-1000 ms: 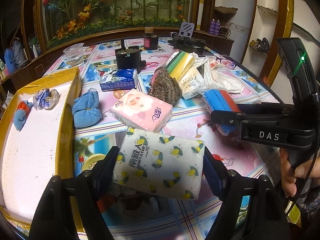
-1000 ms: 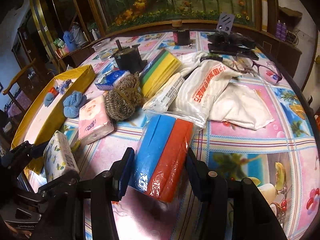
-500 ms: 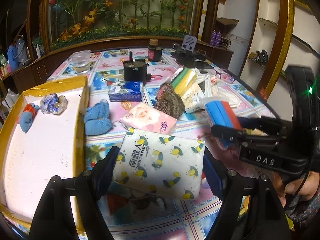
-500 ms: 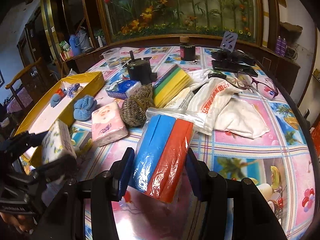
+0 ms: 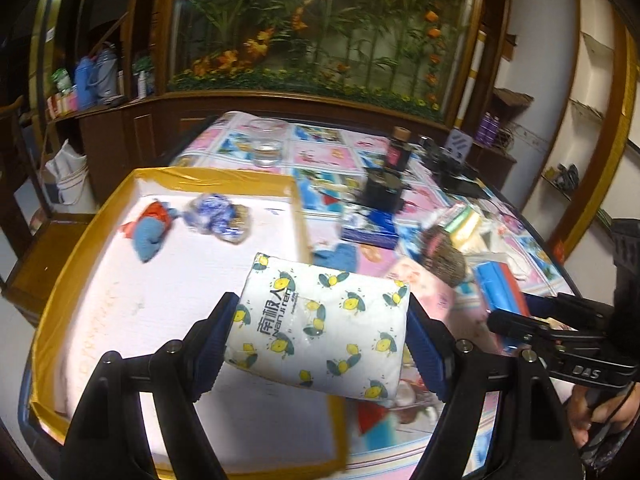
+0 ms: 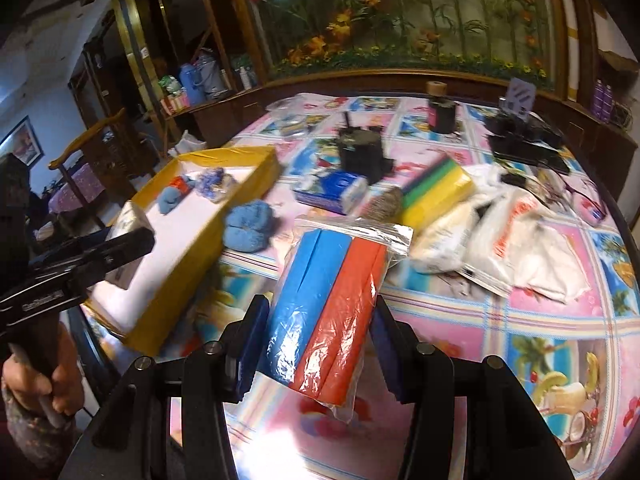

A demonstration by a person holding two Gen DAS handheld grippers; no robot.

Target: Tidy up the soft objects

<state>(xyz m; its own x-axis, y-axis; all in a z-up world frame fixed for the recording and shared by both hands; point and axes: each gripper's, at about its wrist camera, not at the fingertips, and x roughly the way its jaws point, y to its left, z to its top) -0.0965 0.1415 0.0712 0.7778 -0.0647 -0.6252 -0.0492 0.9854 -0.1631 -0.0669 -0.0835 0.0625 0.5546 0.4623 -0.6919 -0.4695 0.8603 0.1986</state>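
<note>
You are mid-carry with both hands toward the yellow tray [image 5: 60,292]. Your left gripper [image 5: 320,336] is clamped wide on the lemon-print tissue pack [image 5: 320,320], held above the tray's white floor. Your right gripper [image 6: 320,332] pinches the bagged blue and red sponges [image 6: 324,312] above the table [image 6: 540,320]. Next, lower the tissues, release, then bring the sponges across.
</note>
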